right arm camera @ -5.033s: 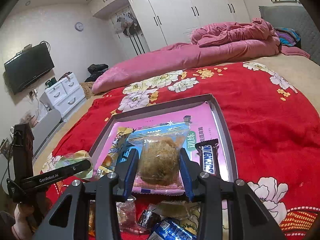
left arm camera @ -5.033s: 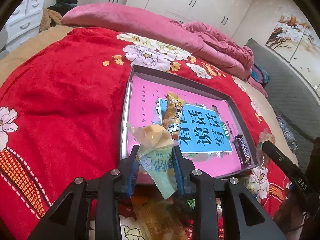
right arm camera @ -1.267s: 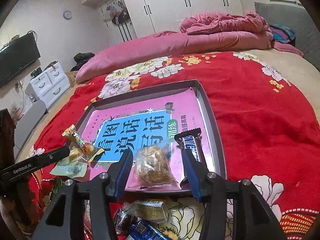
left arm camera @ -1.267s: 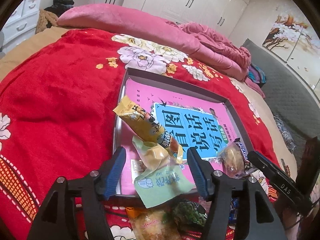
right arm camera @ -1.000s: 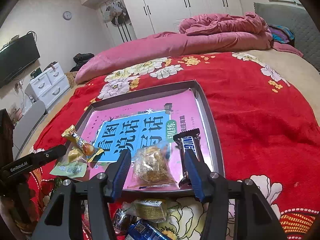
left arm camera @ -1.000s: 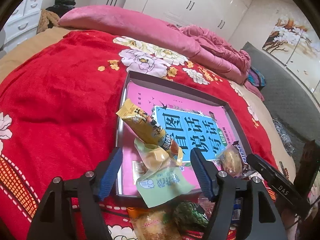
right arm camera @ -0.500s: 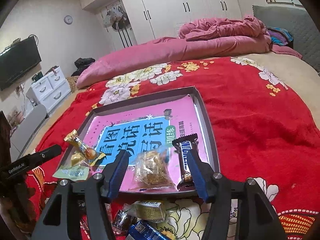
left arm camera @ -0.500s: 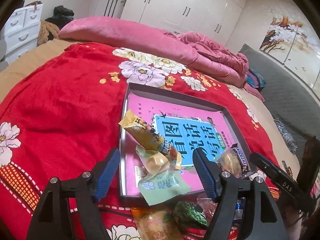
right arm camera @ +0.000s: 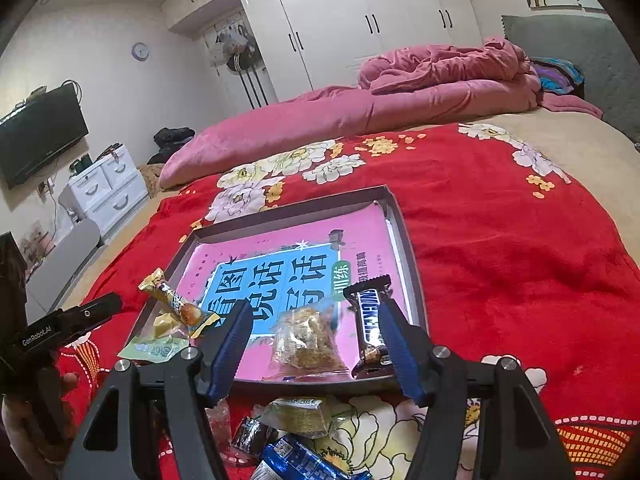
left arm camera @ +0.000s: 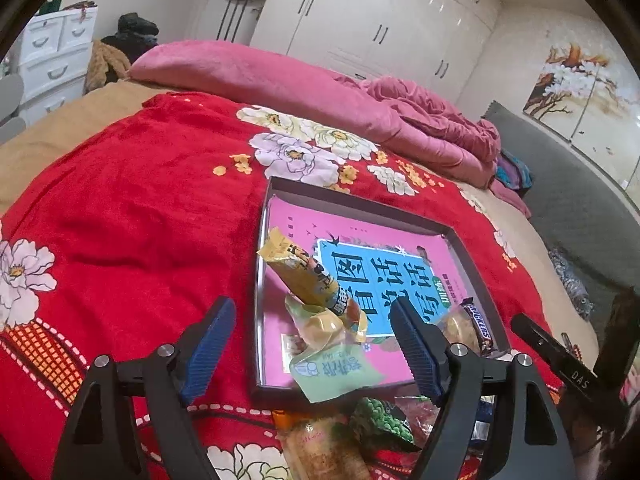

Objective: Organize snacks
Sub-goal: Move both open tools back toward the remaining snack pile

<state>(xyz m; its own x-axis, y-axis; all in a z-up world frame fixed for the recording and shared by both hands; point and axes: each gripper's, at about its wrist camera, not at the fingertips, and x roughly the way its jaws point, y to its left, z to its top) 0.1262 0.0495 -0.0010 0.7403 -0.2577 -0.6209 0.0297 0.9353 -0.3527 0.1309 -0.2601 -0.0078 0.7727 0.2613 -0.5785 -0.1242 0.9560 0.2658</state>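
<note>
My left fingers (left arm camera: 310,350) have just been opening and stand wide, pressing nothing; beyond them the green-wrapped snack (left arm camera: 334,372) droops over the tray (left arm camera: 276,188) rim, a yellow sausage stick (left arm camera: 308,280) propped on it; my right fingers (right arm camera: 314,346) have just been widening too, apart from the clear bag of brown crisps (right arm camera: 310,342) lying between them; the Snickers bar (right arm camera: 370,320) lies just beside, its lower end behind my right-hand pad; the loose packets (right arm camera: 298,414) on the red bedspread (right arm camera: 500,240) near me are cut off, their print unreadable.
</note>
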